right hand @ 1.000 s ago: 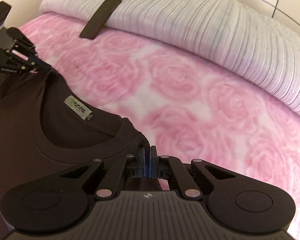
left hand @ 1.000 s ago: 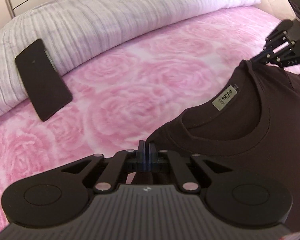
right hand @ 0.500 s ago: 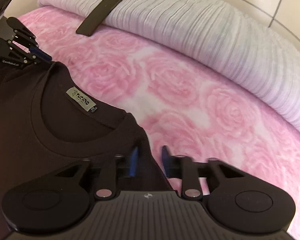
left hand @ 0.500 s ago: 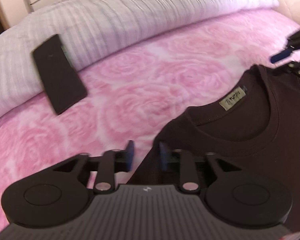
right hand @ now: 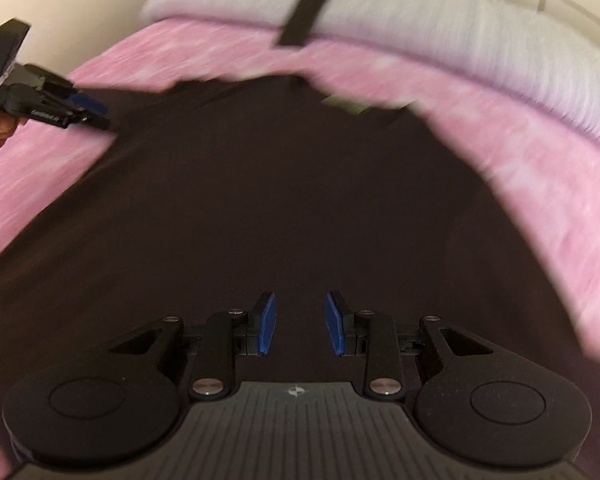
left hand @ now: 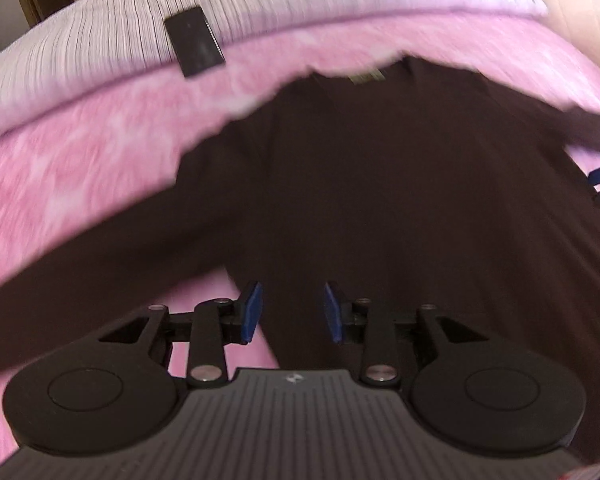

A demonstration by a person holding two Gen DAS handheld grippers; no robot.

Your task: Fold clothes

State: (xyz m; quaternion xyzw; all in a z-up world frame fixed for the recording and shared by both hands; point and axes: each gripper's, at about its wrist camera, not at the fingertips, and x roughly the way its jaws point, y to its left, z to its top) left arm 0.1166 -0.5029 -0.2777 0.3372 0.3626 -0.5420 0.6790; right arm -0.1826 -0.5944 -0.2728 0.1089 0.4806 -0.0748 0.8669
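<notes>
Two blurred wrist views, steeply down, seemingly sharing the dark shirt (left hand: 380, 200)

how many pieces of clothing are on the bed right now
1: a dark long-sleeved shirt lies spread flat on the pink bedspread, collar toward the pillow. Anything beyond the frame edges cannot be seen.

Two matte-black handheld grippers — left gripper (left hand: 291, 312), right gripper (right hand: 300, 328) — carry blue pads (right hand: 266, 323), silver pivot screws, ribbed grey housings.
</notes>
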